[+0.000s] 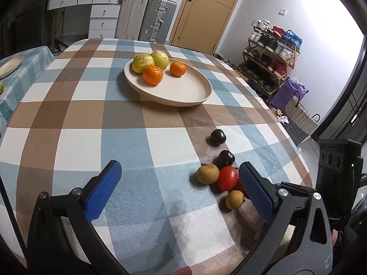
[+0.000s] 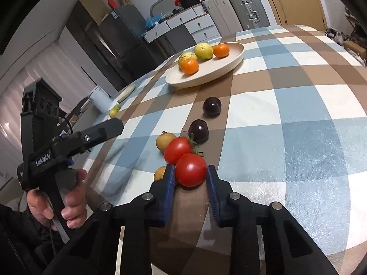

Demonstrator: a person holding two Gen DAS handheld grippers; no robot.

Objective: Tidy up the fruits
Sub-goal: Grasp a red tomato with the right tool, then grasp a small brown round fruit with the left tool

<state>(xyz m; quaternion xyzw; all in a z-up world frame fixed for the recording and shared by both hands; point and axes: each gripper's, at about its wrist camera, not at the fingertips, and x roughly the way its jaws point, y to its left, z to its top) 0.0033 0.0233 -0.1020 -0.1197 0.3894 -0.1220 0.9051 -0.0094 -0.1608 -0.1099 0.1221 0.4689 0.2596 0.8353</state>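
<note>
My right gripper is shut on a red tomato lying on the checked tablecloth, a blue pad pressing each side. Touching it are a second tomato and two tan round fruits. Two dark plums lie farther off in a line toward the cream plate, which holds two oranges and two yellow fruits. My left gripper hovers open over bare cloth, left of the same cluster: tomato, tan fruits, plums. Its right finger hides part of the held tomato.
A hand holds the left gripper at the table's left edge. A second table with a plate stands to the left, with a white cup on it. A shoe rack and a woven basket stand past the right edge.
</note>
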